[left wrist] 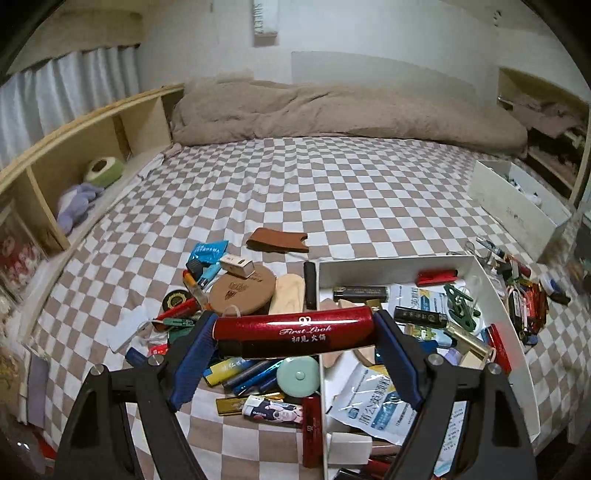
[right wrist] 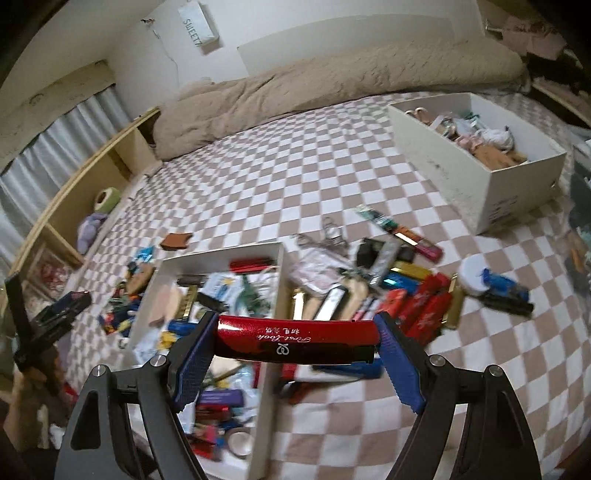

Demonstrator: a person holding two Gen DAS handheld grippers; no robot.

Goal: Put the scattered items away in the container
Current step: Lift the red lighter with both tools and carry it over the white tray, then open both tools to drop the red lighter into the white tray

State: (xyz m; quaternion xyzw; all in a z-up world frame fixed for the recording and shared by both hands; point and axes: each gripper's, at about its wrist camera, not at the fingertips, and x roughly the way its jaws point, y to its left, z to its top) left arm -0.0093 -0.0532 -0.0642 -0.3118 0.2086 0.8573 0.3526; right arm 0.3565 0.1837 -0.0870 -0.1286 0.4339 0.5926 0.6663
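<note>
Each of your grippers, left gripper (left wrist: 295, 334) and right gripper (right wrist: 295, 338), clamps a red lighter (left wrist: 293, 328) endwise; either could slip, missing the white tray (left wrist: 491, 284).

"First Look" in white script on a red case (left wrist: 293, 326); "SWEET7" printed on a white bag (right wrist: 199, 27) hanging on the wall.

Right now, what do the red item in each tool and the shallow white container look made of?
Each red lighter looks like glossy lacquered metal or plastic: sharp highlights, printed silver lettering, dark band. The shallow white container looks like matte cardboard: thin, flat, folded walls. Neither is certain.
</note>
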